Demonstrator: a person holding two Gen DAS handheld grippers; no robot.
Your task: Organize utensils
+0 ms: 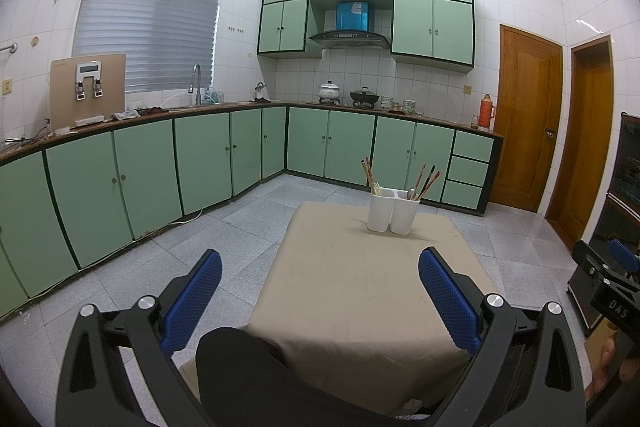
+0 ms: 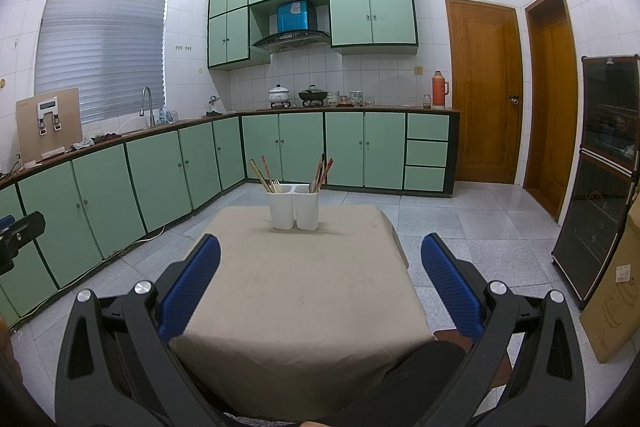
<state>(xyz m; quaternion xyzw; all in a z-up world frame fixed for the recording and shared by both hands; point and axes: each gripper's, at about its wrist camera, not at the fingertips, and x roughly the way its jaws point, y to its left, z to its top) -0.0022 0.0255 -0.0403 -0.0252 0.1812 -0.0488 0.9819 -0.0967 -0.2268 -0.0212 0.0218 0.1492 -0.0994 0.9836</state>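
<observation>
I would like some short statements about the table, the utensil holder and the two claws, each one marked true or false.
1. The white utensil holder stands upright on the beige tablecloth. True.
2. The left claw grips a chopstick. False: it is open and holds nothing.
3. Both compartments of the holder contain chopsticks. True.
4. The right claw touches the holder. False: it is open and well short of the holder, on the near side of the table.
5. Loose utensils lie on the tablecloth. False: none can be seen there; all visible ones are in the holder.
</observation>
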